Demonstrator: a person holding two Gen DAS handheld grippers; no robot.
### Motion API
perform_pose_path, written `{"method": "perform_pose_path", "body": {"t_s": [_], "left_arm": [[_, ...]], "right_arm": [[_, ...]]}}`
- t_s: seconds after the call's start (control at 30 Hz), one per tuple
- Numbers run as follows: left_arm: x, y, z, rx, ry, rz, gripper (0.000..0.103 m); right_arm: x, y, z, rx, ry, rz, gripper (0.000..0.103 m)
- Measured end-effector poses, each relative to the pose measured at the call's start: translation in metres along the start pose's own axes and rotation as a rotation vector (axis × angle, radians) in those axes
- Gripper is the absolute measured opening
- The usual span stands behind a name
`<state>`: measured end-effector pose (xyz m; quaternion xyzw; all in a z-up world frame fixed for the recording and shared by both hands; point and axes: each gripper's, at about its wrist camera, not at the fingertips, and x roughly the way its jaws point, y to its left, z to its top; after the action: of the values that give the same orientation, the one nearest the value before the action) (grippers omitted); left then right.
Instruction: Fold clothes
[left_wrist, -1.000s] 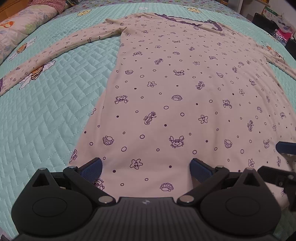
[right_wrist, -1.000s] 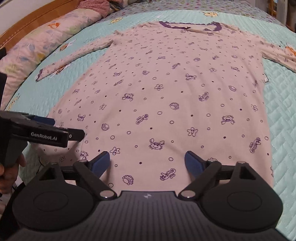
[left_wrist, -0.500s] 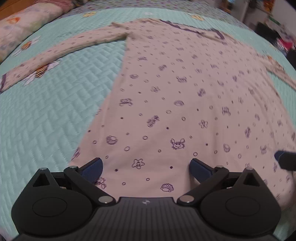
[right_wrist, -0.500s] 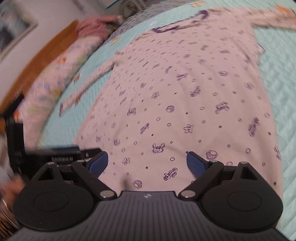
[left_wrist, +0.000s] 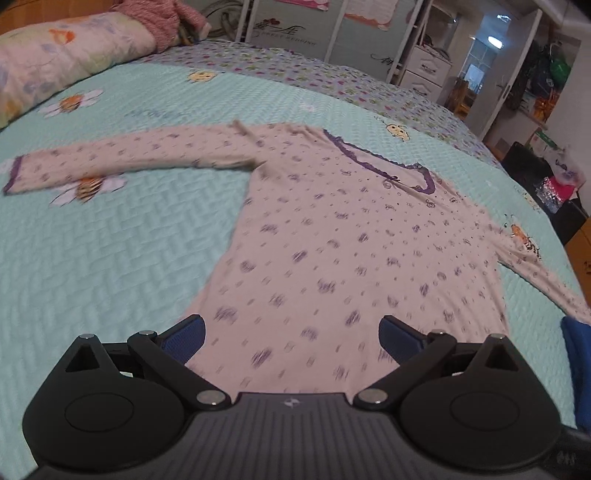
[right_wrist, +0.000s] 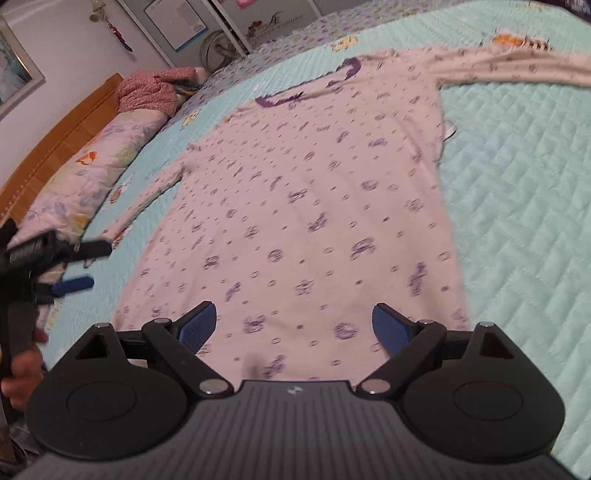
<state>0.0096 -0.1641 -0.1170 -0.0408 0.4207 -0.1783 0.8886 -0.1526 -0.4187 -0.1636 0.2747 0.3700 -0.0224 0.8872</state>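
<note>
Blue-padded fingers (left_wrist: 184, 338) of the left gripper (left_wrist: 291, 341) stand spread wide, empty, above the hem of a pink long-sleeved top (left_wrist: 351, 258); the right gripper (right_wrist: 295, 326) is spread the same way over the hem's other end. The top, printed with small purple figures and trimmed with a purple neckline (left_wrist: 388, 168), lies flat and face up across the middle of a bed's turquoise quilt (left_wrist: 110, 251), both sleeves stretched out sideways. A floral pillow (right_wrist: 81, 173) lies along the wooden headboard (right_wrist: 62, 136) edge, with a red-patterned bundle (right_wrist: 147, 90) beyond it.
</note>
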Motion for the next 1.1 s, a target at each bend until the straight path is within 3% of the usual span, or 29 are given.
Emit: {"method": "perform_pose_path", "body": {"t_s": [0.07, 0.23, 0.37, 0.53, 0.57, 0.63, 0.67, 0.7, 0.77, 0.83, 0.9, 1.0, 1.1], "left_arm": [[0.022, -0.006, 0.009, -0.011, 0.017, 0.002, 0.103], [0.08, 0.009, 0.01, -0.153, 0.076, -0.027, 0.103], [0.077, 0.013, -0.004, -0.078, 0.025, -0.048, 0.103], [0.067, 0.026, -0.006, -0.082, -0.013, 0.04, 0.099], [0.065, 0.031, -0.005, -0.092, -0.019, 0.04, 0.098], [0.062, 0.039, -0.005, -0.108, -0.02, 0.039, 0.097], [0.061, 0.042, -0.005, -0.116, -0.021, 0.038, 0.096], [0.06, 0.042, -0.006, -0.115, -0.024, 0.043, 0.093], [0.058, 0.041, -0.008, -0.104, -0.039, 0.067, 0.086], [0.056, 0.04, -0.011, -0.106, -0.055, 0.1, 0.071], [0.054, 0.044, -0.012, -0.125, -0.067, 0.114, 0.065], [0.053, 0.05, -0.013, -0.145, -0.081, 0.112, 0.062], [0.052, 0.05, -0.013, -0.147, -0.101, 0.135, 0.058]], "right_arm": [[-0.001, -0.003, 0.002, -0.005, -0.014, -0.021, 0.091], [0.006, 0.005, 0.018, -0.054, -0.054, -0.06, 0.091], [0.021, 0.014, 0.042, -0.079, -0.087, -0.065, 0.091], [0.051, 0.022, 0.07, -0.02, -0.099, -0.03, 0.09], [0.059, 0.025, 0.076, -0.016, -0.1, -0.026, 0.086], [0.075, 0.031, 0.09, -0.008, -0.093, 0.002, 0.06], [0.084, 0.033, 0.098, 0.005, -0.084, 0.022, 0.039], [0.095, 0.034, 0.106, 0.023, -0.076, 0.033, 0.029], [0.112, 0.039, 0.121, 0.036, -0.082, 0.013, 0.028], [0.126, 0.047, 0.135, 0.002, -0.111, -0.027, 0.028], [0.141, 0.055, 0.147, -0.019, -0.132, -0.034, 0.027], [0.168, 0.059, 0.154, 0.015, -0.122, -0.034, 0.029], [0.194, 0.075, 0.135, 0.007, -0.051, -0.005, 0.03]]}}
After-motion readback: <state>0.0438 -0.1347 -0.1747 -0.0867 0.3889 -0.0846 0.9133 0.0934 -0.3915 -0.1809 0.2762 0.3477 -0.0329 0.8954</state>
